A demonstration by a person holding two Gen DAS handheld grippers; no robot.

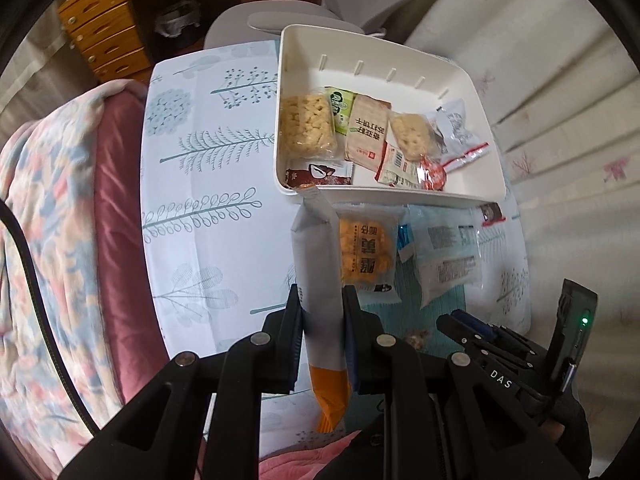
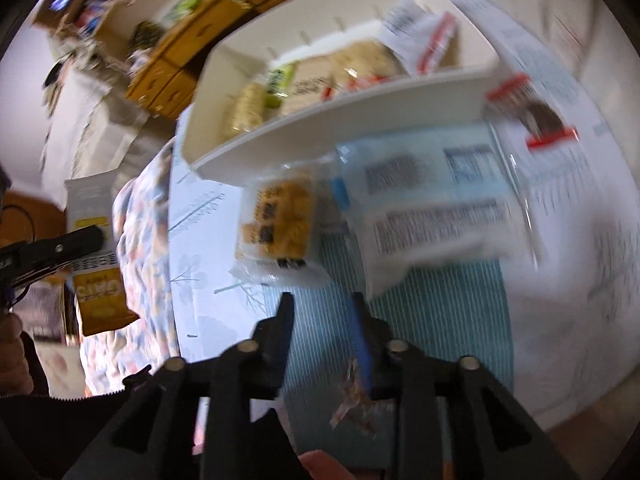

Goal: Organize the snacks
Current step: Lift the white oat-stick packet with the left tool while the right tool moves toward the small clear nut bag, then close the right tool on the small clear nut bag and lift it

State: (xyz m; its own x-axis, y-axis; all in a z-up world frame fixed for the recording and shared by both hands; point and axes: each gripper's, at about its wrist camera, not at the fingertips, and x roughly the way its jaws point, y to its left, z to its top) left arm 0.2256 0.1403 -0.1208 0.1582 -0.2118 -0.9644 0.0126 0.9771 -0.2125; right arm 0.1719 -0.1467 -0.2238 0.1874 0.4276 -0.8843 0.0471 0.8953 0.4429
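My left gripper (image 1: pixel 322 296) is shut on a long grey-white packet with an orange end (image 1: pixel 318 256), held upright above the table just in front of the white bin (image 1: pixel 384 194). The bin holds several snack packets. An orange snack packet (image 1: pixel 366 252), a pale blue packet (image 1: pixel 444 256) and a red-and-dark packet (image 1: pixel 492 212) lie on the table before it. My right gripper (image 2: pixel 322 304) hovers over the striped teal mat, jaws apart with nothing between the tips. A small brown wrapper (image 2: pixel 352 396) lies by its right finger. The orange packet (image 2: pixel 280 220) sits just ahead.
The table wears a leaf-print cloth (image 1: pixel 208 200). A floral blanket on a bed (image 1: pixel 48 220) borders it on the left, and wooden drawers (image 1: pixel 104 28) stand behind. Pale fabric (image 1: pixel 560 100) hangs at the right. A gloved hand (image 1: pixel 560 440) holds the right gripper.
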